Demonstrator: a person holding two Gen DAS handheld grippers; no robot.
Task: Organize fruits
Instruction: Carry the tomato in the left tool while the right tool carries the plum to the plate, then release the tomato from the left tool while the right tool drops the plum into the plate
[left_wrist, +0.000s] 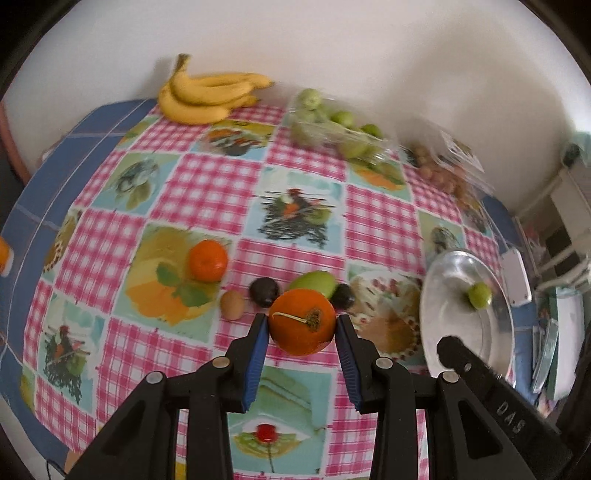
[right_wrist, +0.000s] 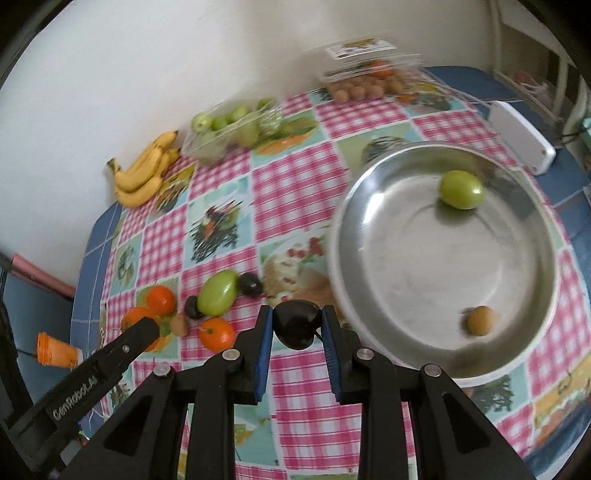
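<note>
Left wrist view: our left tongs (left_wrist: 301, 325) grip an orange (left_wrist: 302, 322), lifted clear of the table (left_wrist: 207, 192), left of the bowl (left_wrist: 461, 314), probably bound for it. Right wrist view: our right tongs (right_wrist: 297, 325) clamp a dark plum (right_wrist: 296, 326) just beside the bowl's (right_wrist: 369, 229) rim, likely to drop it in with the green fruit (right_wrist: 461, 189).

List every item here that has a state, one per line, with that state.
left gripper: shut on an orange, lifted.
right gripper: shut on a dark plum.
metal bowl: upright, holding a green fruit and a small brown fruit.
green-fruit tray: open-topped, full.
clear clamshell box: lid raised.
bananas: bunched, lying by the wall.
</note>
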